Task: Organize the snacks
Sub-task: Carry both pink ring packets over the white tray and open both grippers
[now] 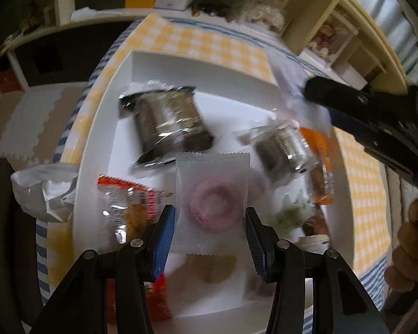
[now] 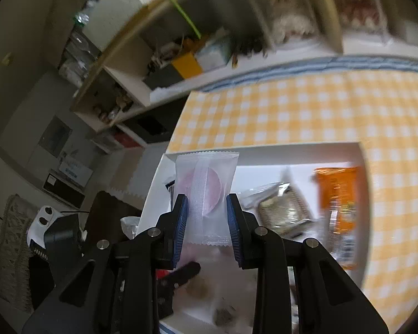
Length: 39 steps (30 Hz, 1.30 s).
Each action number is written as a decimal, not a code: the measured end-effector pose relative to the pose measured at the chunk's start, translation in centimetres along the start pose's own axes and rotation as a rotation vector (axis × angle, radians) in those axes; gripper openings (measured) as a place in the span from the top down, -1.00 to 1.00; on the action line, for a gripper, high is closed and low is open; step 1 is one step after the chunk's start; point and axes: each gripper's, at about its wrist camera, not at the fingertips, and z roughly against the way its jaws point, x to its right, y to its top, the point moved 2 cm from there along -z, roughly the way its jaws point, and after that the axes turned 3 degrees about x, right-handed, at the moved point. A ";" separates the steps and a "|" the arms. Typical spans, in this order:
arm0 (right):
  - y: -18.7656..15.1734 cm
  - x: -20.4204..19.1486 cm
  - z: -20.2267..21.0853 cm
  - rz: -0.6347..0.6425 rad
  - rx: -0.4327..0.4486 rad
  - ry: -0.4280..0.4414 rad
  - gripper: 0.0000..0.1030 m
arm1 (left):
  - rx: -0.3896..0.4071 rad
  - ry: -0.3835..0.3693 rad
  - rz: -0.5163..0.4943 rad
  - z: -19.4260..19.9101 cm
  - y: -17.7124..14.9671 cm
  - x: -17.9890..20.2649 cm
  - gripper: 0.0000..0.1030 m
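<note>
Both grippers are over the white tray [image 1: 142, 64], left gripper [image 1: 210, 229] and right gripper [image 2: 207, 220] each with jaws clamped on a clear pink-donut packet [image 1: 212, 200].

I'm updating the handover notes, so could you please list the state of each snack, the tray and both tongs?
Left tongs: closed on a pink-ring snack packet, held over the tray.
Right tongs: closed on a second frosted pink packet, lifted.
White tray: open, partly filled.
Dark cookie packs: sealed, lying in tray.
Orange packet: sealed, lying flat in tray.
Silver bag: crumpled, beside tray.
</note>
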 end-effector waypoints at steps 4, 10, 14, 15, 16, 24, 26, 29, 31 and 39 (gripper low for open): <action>0.1 -0.5 -3.2 -0.003 -0.037 0.002 0.44 | 0.025 -0.035 0.013 -0.4 0.5 -1.2 0.06; 0.6 0.3 -6.4 -0.075 -0.048 0.043 0.44 | 0.029 -0.036 -0.005 -1.5 1.3 -1.9 0.06; 0.5 1.9 -8.3 -0.175 -0.080 0.089 0.44 | 0.026 -0.031 -0.011 -2.4 1.1 -1.9 0.06; 0.4 2.3 -8.7 -0.194 -0.090 0.092 0.44 | 0.024 -0.023 -0.022 -2.6 1.2 -1.7 0.06; 0.2 2.7 -9.0 -0.206 -0.097 0.092 0.44 | 0.023 -0.019 -0.028 -3.0 1.2 -1.5 0.06; 0.3 4.1 -8.6 -0.140 -0.088 -0.039 0.44 | 0.014 -0.036 -0.077 -4.0 1.4 0.0 0.06; 0.4 4.9 -8.2 -0.137 -0.084 -0.086 0.44 | 0.005 -0.026 -0.101 -4.3 1.4 0.5 0.06; 0.5 5.8 -7.7 -0.159 -0.081 -0.090 0.44 | -0.012 -0.016 -0.109 -4.9 1.5 0.6 0.06; 0.6 5.6 -7.6 -0.148 -0.077 -0.095 0.44 | -0.015 0.016 -0.118 -5.1 1.5 0.4 0.06; 1.0 3.8 -7.5 -0.105 -0.080 -0.054 0.37 | 0.010 0.077 -0.156 -5.4 1.5 1.0 -0.07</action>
